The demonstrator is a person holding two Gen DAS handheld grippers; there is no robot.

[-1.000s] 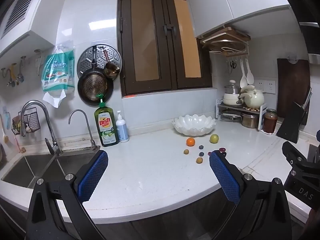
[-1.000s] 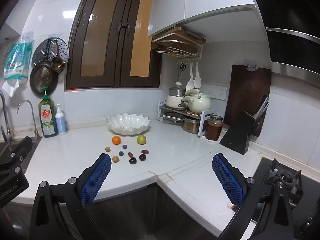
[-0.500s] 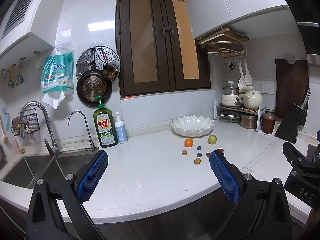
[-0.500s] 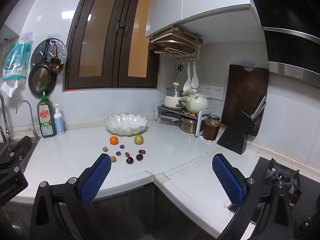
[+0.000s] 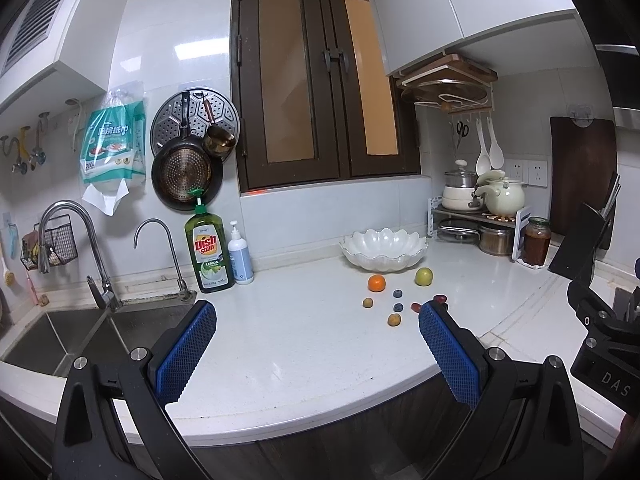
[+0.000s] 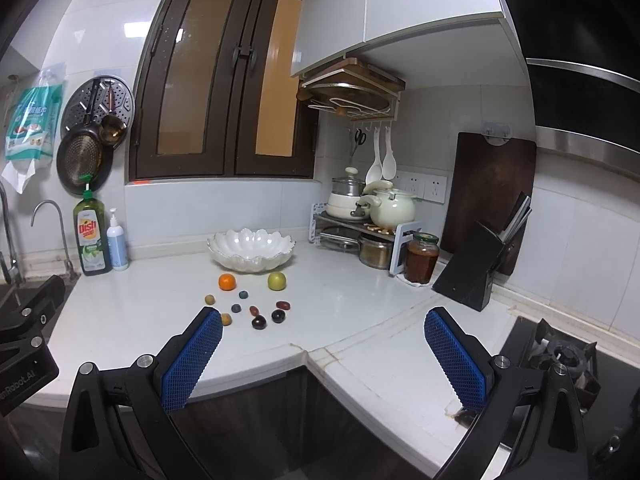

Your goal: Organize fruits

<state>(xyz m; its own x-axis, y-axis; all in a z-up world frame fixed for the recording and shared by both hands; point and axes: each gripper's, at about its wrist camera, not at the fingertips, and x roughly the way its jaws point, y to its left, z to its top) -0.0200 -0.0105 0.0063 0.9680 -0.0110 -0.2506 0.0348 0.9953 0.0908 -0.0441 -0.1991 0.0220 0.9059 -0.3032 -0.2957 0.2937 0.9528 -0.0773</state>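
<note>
Your left tool (image 5: 316,320) hangs with its blue pads spread wide apart and empty above the white stone table (image 5: 280,344); your right tool (image 6: 323,326) is likewise spread wide and holds nothing, near the table's corner seam. The fruits lie loose on the table in front of the white scalloped ceramic bowl (image 6: 251,254): a round orange fruit (image 6: 227,281) and a yellow-green round fruit (image 6: 277,281) nearest the bowl, with small blue, brown, red and dark berries scattered closer to you. From the left view your right-hand pad (image 5: 448,354) covers part of the red ones; from the right view one small brown fruit (image 6: 227,319) sits just beside your left-hand pad (image 6: 194,358). The bowl's inside looks bare.
</note>
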